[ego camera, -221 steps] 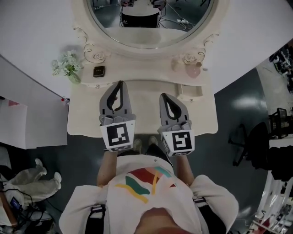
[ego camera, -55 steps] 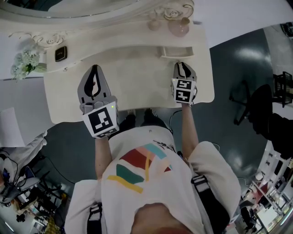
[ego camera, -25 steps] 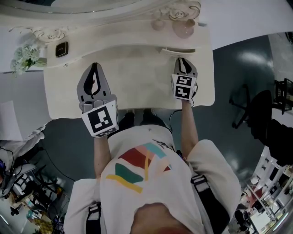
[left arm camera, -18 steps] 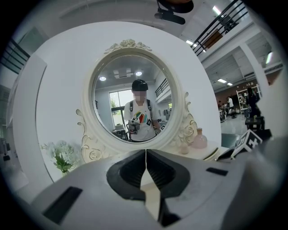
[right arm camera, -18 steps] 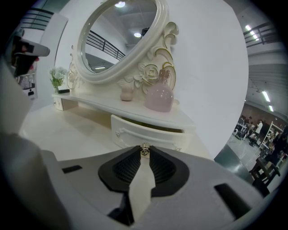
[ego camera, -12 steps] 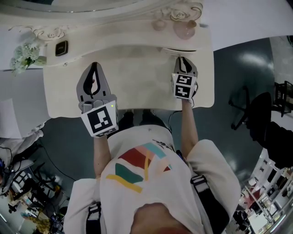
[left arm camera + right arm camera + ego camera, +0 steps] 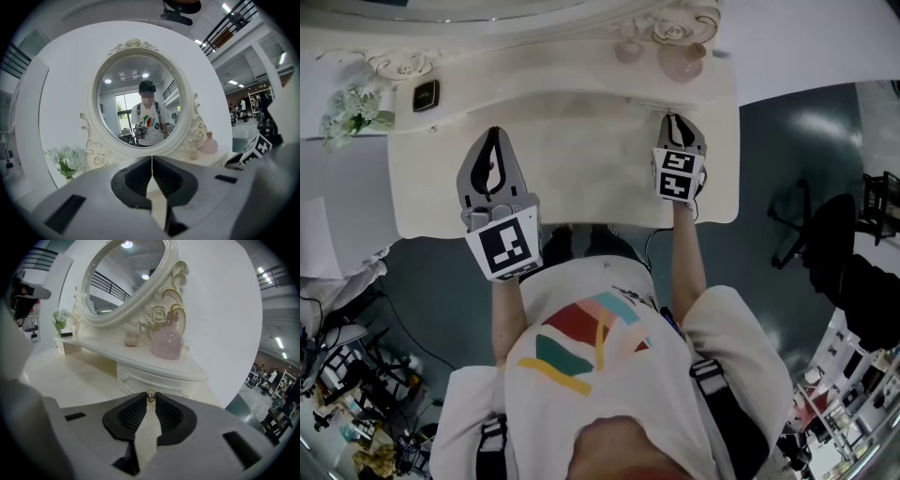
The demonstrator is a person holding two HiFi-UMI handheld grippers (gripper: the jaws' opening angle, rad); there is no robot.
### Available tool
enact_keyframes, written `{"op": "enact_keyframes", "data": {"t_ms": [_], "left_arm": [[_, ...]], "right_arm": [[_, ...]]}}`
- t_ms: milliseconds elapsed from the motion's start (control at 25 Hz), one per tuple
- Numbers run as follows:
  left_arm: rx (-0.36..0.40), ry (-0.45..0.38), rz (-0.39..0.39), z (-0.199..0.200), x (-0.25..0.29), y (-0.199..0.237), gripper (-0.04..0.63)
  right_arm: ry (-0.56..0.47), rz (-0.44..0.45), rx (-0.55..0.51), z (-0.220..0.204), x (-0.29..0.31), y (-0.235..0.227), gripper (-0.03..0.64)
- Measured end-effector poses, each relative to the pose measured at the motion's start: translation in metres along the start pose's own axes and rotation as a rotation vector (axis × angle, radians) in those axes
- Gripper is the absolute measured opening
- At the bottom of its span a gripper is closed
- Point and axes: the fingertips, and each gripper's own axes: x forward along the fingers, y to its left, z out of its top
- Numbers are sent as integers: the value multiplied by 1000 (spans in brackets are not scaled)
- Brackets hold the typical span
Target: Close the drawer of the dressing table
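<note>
The cream dressing table [image 7: 572, 159] has a small drawer [image 7: 150, 379] under its raised right shelf. The drawer front sits flush with the shelf, and in the head view no opening shows. My right gripper [image 7: 673, 118] reaches to the drawer front, its tips [image 7: 150, 398] shut on the small gold knob [image 7: 150, 395]. My left gripper [image 7: 492, 134] hovers over the left part of the tabletop, shut with nothing between its jaws [image 7: 152, 161]. The right gripper's marker cube [image 7: 257, 147] shows at the right edge of the left gripper view.
An oval mirror [image 7: 140, 103] stands at the back. On the shelf are a pink bottle [image 7: 682, 64], a small vase [image 7: 628, 51], a dark little box [image 7: 425, 95] and white flowers [image 7: 352, 112]. The person stands against the table's front edge; dark floor lies to the right.
The drawer, open about two seconds ago, has slid in under the shelf. My right gripper moved with it toward the back. The left gripper has stayed put.
</note>
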Motion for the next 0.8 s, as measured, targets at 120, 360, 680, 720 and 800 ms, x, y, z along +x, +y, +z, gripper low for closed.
{"op": "enact_keyframes", "data": {"t_ms": [120, 360, 680, 720, 800], "left_arm": [[3, -11, 4, 0, 1, 0, 6], [10, -24, 10, 0, 4, 0, 6], [10, -15, 16, -3, 7, 2, 6], [11, -6, 14, -3, 7, 1, 6], [13, 27, 4, -5, 7, 0, 6]], "right_arm": [[-2, 1, -2, 1, 2, 0, 49], [-6, 0, -4, 4, 7, -2, 48], [-12, -4, -7, 9, 13, -4, 48], [-12, -5, -8, 9, 14, -5, 48], [-12, -5, -11, 9, 14, -5, 48]]}}
